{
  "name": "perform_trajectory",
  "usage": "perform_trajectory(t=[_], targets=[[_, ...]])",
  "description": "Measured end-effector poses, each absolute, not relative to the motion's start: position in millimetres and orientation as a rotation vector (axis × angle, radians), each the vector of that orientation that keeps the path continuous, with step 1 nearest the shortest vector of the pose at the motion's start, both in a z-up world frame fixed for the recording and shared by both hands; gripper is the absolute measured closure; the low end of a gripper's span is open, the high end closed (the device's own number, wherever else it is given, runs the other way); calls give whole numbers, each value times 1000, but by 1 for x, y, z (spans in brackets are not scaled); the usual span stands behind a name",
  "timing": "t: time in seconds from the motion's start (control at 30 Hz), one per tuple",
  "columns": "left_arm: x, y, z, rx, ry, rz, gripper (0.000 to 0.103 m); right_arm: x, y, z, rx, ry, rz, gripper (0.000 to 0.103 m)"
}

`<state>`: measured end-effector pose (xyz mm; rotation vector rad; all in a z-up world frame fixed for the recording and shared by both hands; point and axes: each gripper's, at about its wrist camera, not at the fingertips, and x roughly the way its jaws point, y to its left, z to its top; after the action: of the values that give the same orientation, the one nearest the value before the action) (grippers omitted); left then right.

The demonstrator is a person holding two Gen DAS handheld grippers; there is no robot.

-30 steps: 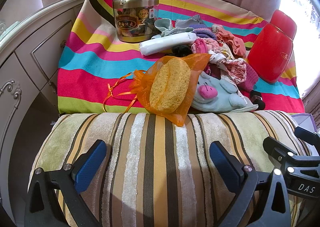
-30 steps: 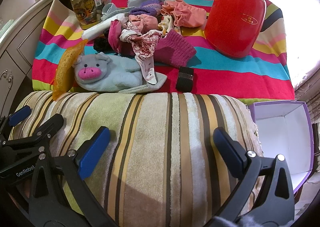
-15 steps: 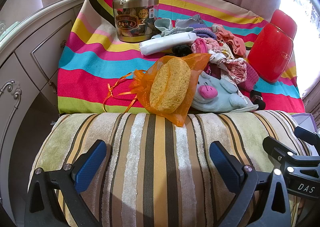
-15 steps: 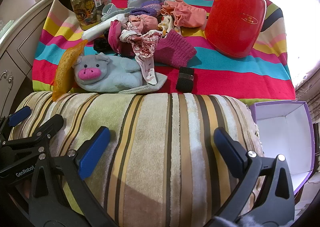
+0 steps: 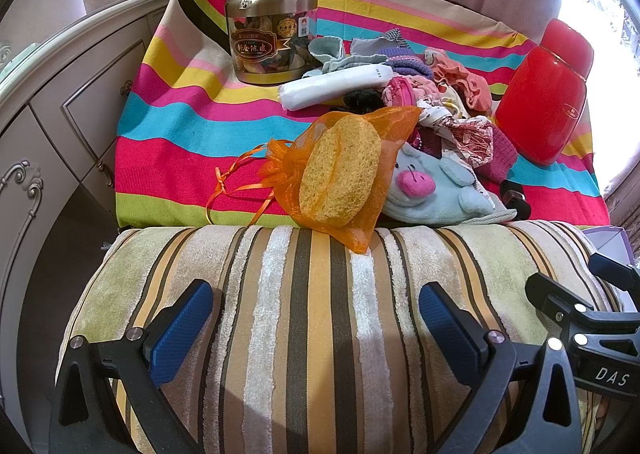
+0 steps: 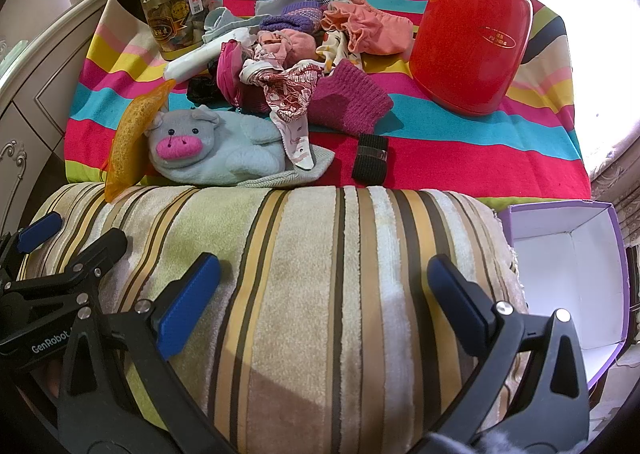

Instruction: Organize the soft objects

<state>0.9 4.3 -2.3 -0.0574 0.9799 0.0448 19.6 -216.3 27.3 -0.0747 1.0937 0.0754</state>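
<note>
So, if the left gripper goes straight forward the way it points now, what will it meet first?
Probably the orange mesh bag holding the yellow sponge, which overhangs the far edge of the striped cushion right ahead of the open left gripper. Depth is unclear; angled lower, it would press into the cushion first.

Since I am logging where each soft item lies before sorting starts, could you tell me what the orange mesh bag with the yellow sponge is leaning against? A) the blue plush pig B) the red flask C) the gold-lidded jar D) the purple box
A: the orange mesh bag rests against the head of the blue plush pig, its lower corner overhanging the striped cushion, well apart from the jar, flask and box.
</note>
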Motion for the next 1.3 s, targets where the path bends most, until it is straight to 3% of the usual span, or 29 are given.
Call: perform_trajectory(t=[0.83, 1.13, 1.23, 1.3], targets=[[2, 13, 6, -148, 966, 7, 0, 36, -228, 27, -67, 1140, 243, 0], [46, 11, 10, -144, 980, -40, 2, 56, -221, 23, -49, 1160, 256, 0], [67, 8, -1, -132, 1033, -54, 22, 64, -211, 20, -68, 1172, 285, 0], [72, 15, -9, -175, 1068, -54, 54, 69, -206, 18, -68, 1183, 304, 0]])
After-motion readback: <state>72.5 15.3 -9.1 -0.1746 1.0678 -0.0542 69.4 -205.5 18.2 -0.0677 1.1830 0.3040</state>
